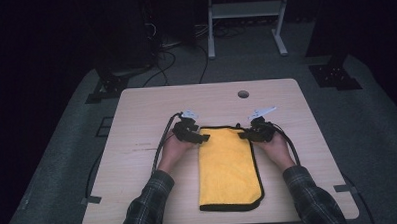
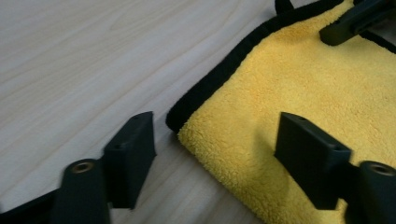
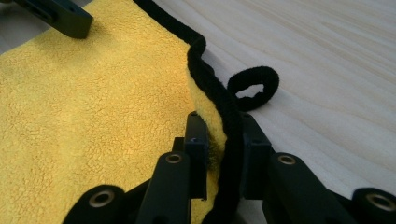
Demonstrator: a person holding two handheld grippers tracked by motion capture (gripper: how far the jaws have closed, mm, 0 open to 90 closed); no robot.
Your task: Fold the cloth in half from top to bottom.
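my right gripper (image 3: 218,154) clamped on towel (image 1: 228,166) 1 o'clock corner for folding | my left gripper (image 2: 215,158) apart, straddling 11 o'clock corner

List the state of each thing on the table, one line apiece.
Cloth: folded into a long strip, flat on the table, far right corner lifted slightly.
Loop: lying flat on the table beside the cloth's black edge.
Left tool: open, jaws either side of the cloth's far left corner, not pressing it.
Right tool: shut on the cloth's black edge at the far right corner.
Table: bare wood, with a round hole near its far edge.
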